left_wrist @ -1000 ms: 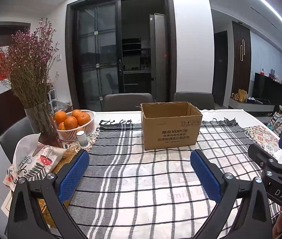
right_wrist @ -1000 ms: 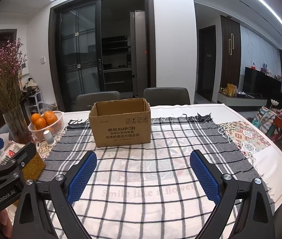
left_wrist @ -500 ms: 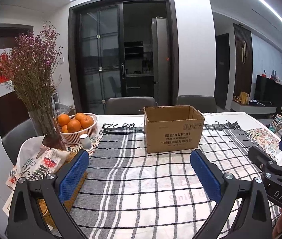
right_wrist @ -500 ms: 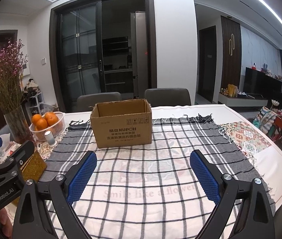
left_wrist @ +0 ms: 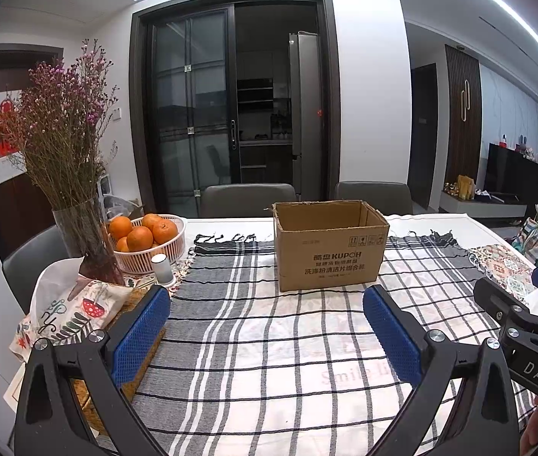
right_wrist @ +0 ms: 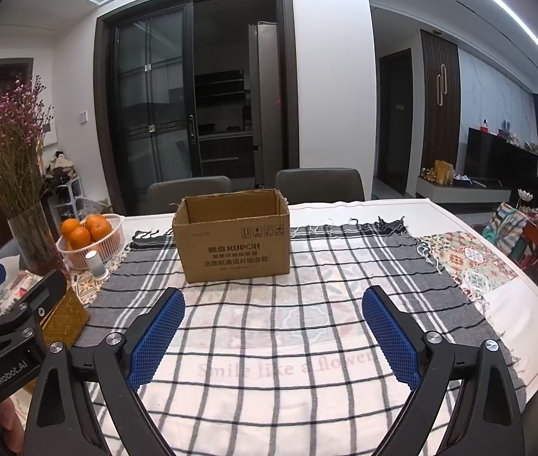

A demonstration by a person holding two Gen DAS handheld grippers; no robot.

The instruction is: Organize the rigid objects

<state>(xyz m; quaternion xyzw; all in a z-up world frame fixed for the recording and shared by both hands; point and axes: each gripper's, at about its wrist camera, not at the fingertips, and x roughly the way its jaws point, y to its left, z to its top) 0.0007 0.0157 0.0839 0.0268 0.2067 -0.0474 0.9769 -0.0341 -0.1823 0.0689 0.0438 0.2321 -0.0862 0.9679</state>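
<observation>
An open brown cardboard box [left_wrist: 329, 247] stands on the checked tablecloth [left_wrist: 269, 342] toward the far side of the table; it also shows in the right wrist view [right_wrist: 233, 241]. Its inside is hidden from here. My left gripper [left_wrist: 267, 326] is open and empty, held above the cloth in front of the box. My right gripper [right_wrist: 272, 326] is open and empty at about the same distance from the box. Each gripper shows at the edge of the other's view.
At the left stand a glass vase of dried flowers [left_wrist: 83, 239], a white basket of oranges [left_wrist: 147, 237], a small white cylinder [left_wrist: 160, 268], a patterned tissue pouch [left_wrist: 67, 307] and a woven mat [right_wrist: 65, 317]. Two grey chairs [left_wrist: 248, 199] stand behind the table.
Both views have tilted slightly upward, so the box sits lower in frame. Both grippers stay open and empty.
</observation>
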